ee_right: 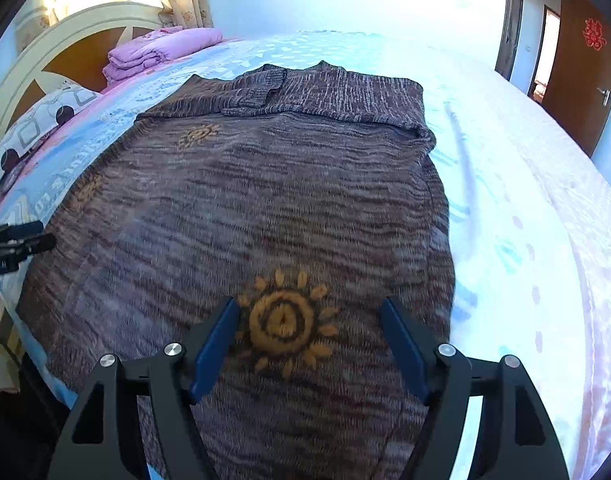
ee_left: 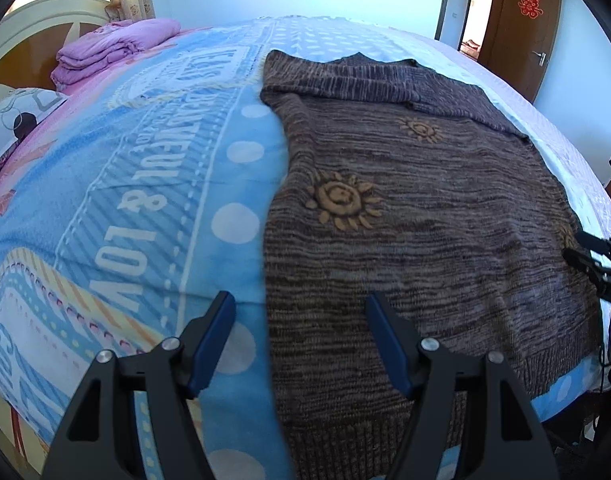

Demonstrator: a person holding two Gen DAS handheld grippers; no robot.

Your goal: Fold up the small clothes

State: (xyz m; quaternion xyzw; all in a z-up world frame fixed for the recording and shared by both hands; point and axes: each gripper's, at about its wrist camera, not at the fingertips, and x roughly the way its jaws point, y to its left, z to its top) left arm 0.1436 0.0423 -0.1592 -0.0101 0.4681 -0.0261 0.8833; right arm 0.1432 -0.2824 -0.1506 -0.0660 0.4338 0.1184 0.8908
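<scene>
A brown knit sweater (ee_left: 425, 208) (ee_right: 265, 200) with yellow sun motifs lies flat on the bed, its sleeves folded across the chest at the far end. My left gripper (ee_left: 300, 300) hangs open over the sweater's left edge near the hem, one finger above the blue bed cover (ee_left: 145, 184), nothing between the pads. My right gripper (ee_right: 308, 306) stands open above a sun motif (ee_right: 283, 322) near the sweater's right side, holding nothing. Each gripper shows at the edge of the other's view: the right gripper (ee_left: 593, 260) and the left gripper (ee_right: 21, 240).
A folded pink quilt (ee_left: 113, 48) (ee_right: 161, 50) and a patterned pillow (ee_left: 13, 124) (ee_right: 37, 128) lie by the headboard (ee_right: 65, 40) at the far left. A brown door (ee_left: 525, 32) stands at the far right. The bed's near edge runs just below the sweater's hem.
</scene>
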